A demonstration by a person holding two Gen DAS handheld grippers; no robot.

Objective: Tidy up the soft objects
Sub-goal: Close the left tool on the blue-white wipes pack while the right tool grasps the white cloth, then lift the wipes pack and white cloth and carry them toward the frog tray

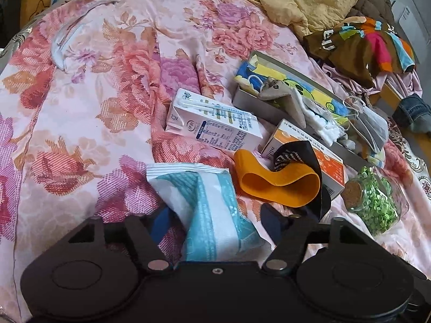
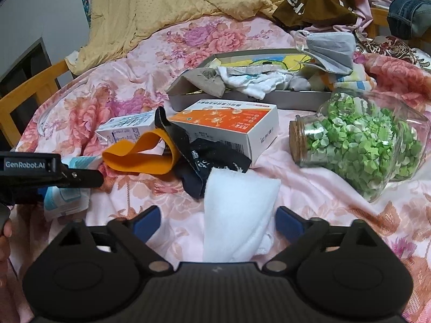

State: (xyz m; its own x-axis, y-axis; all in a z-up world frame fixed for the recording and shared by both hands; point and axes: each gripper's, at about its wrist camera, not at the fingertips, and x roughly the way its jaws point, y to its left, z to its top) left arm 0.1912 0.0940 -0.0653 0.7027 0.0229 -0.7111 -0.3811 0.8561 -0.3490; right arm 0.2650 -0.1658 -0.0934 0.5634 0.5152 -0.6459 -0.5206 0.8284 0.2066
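Floral pink bedsheet (image 1: 89,113) covered the bed across both wrist views, with clutter gathered toward the right. In the left wrist view, the left gripper (image 1: 215,216) sat at the bottom centre, its fingers (image 1: 159,224) partly spread around a blue-and-white soft pack (image 1: 212,215); whether the pads pressed it could not be told. Just above lay a white carton (image 1: 212,122), and to its right an orange band (image 1: 277,185) looped over a black cloth (image 1: 296,148) beside an orange-and-white box (image 1: 331,161). A corked jar of green paper bits (image 1: 374,199) lay on its side at the right. A grey tray (image 1: 258,102) holding cloths sat at centre right, with a grey face mask (image 1: 371,126) draped over its far end.

In the right wrist view, the right gripper (image 2: 218,220) occupied the bottom centre, fingers (image 2: 288,219) wide apart on either side of a white pad (image 2: 237,212), clear of it on both sides. The left gripper reached in from the left edge, and a yellow blanket (image 2: 150,5) filled the upper left.
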